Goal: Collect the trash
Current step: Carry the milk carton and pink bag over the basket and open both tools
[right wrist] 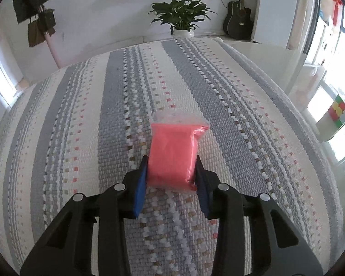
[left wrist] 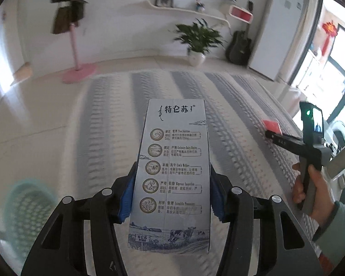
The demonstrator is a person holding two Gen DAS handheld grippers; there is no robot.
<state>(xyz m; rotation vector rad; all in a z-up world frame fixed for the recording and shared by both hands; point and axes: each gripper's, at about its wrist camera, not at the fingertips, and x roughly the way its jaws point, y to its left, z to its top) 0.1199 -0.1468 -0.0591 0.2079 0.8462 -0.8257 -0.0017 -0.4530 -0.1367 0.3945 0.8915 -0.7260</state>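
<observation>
A tall blue-and-white milk carton (left wrist: 174, 151) stands up between the blue pads of my left gripper (left wrist: 172, 170), which is shut on its sides and holds it above the striped cloth. A small pink plastic bag (right wrist: 174, 151) lies on the cloth, and my right gripper (right wrist: 171, 163) is shut on it, its pads pressed against both sides of the bag. The left wrist view also takes in the right gripper (left wrist: 270, 133) at the right edge, held by a hand (left wrist: 310, 184), with the pink bag (left wrist: 271, 125) at its tips.
A grey-and-white striped woven cloth (right wrist: 80, 115) covers the table. A teal mesh basket (left wrist: 27, 209) sits low at the left, off the table. Beyond the table stand a potted plant (left wrist: 199, 36), a pink stand (left wrist: 79, 73) and a guitar (right wrist: 239, 23). A colour cube (right wrist: 339, 111) rests at the right.
</observation>
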